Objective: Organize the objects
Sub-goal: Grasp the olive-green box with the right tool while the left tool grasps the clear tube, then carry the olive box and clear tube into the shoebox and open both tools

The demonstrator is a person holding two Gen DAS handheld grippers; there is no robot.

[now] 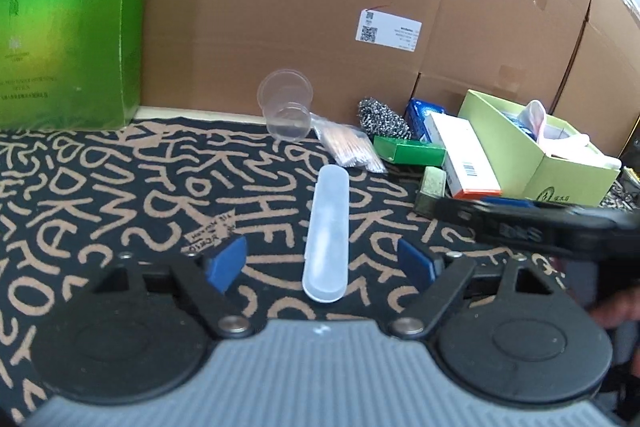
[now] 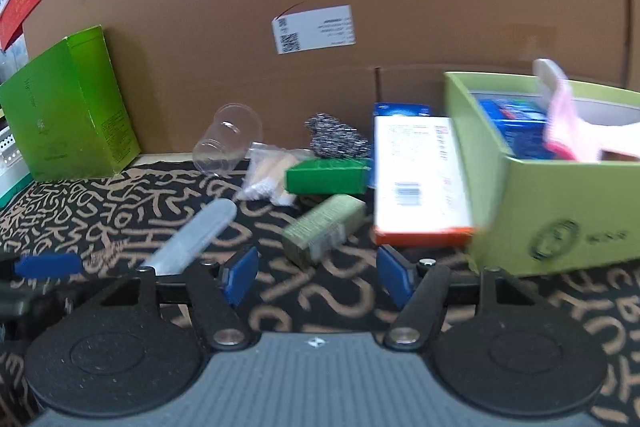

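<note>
A long translucent plastic case (image 1: 326, 233) lies on the patterned cloth, its near end between the open pads of my left gripper (image 1: 322, 265); it also shows in the right wrist view (image 2: 192, 239). My right gripper (image 2: 318, 277) is open and empty, just short of a small olive box (image 2: 322, 227). The right gripper also appears at the right edge of the left wrist view (image 1: 540, 223). A light green open box (image 2: 560, 187) holding several items stands at the right.
A clear cup (image 1: 286, 109) lies tipped by the cardboard wall (image 1: 320, 7). A bag of swabs (image 1: 350, 147), a steel scourer (image 1: 382, 119), a small green box (image 1: 410, 151) and a white-orange box (image 1: 466, 155) cluster nearby. A tall green box (image 1: 68, 27) stands at left.
</note>
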